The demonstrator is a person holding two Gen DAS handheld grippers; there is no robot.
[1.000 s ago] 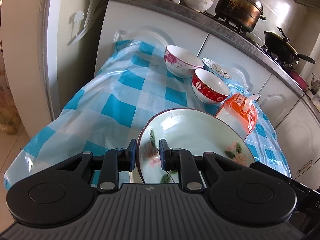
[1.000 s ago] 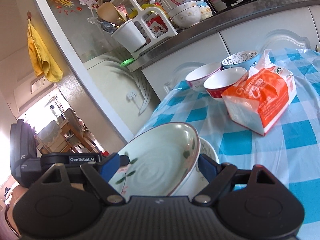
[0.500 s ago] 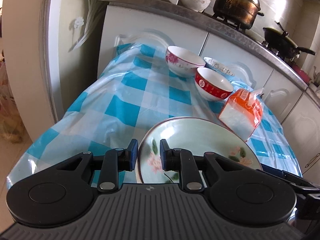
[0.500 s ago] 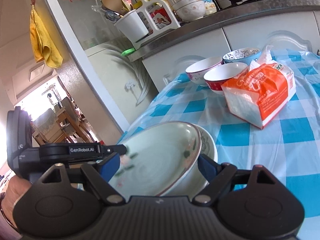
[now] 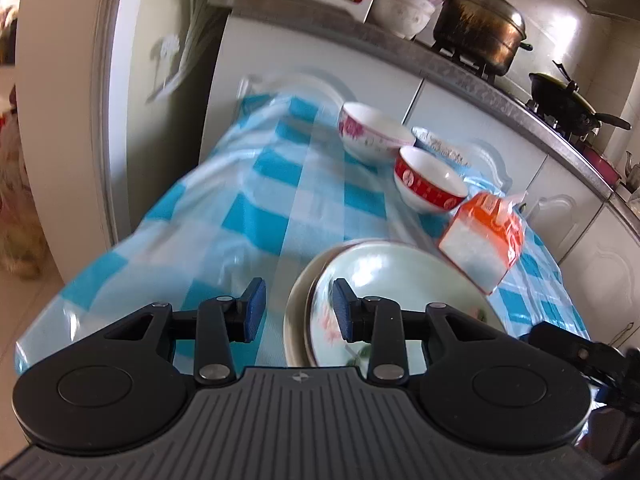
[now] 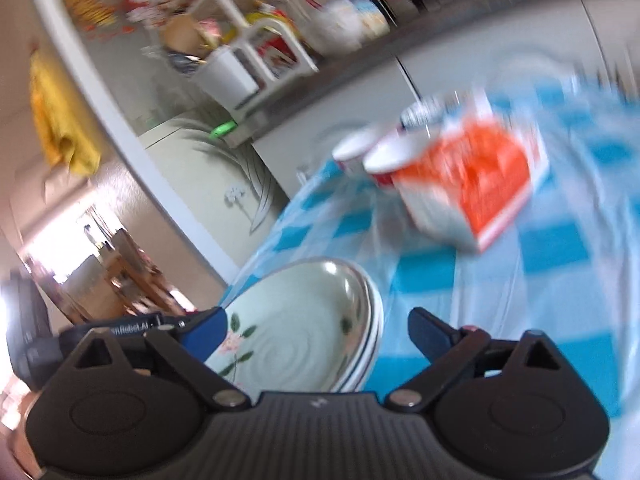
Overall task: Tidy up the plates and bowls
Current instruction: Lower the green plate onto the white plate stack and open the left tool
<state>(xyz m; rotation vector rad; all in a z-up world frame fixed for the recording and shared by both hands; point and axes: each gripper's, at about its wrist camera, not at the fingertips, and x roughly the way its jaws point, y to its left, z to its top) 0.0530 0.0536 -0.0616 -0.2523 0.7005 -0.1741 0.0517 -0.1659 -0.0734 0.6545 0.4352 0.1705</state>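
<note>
A pale green floral plate (image 5: 400, 280) lies nested on a cream plate (image 5: 294, 312) at the near end of the blue checked tablecloth (image 5: 256, 216). My left gripper (image 5: 298, 310) straddles the stack's near left rim; its jaws are opening and neither pad presses on the rim. In the blurred right wrist view the same green plate (image 6: 296, 320) sits between the widely spread fingers of my right gripper (image 6: 320, 330), whose jaws are also opening, with a clear gap beside the right finger (image 6: 432, 332). Further back stand a pink floral bowl (image 5: 368, 132), a red bowl (image 5: 428, 184) and a blue-patterned bowl (image 5: 440, 146).
An orange and white bag (image 5: 484, 240) lies just right of the plates, in front of the bowls. White cabinets (image 5: 320, 72) and a counter with a pot (image 5: 480, 32), a wok (image 5: 568, 100) and a dish rack (image 6: 248, 48) run behind the table. The table's left edge drops to the floor.
My left jaws have let go of the green plate's rim, and the plate has sunk flat onto the cream plate. My right jaws have spread wider, and that view has swung and blurred.
</note>
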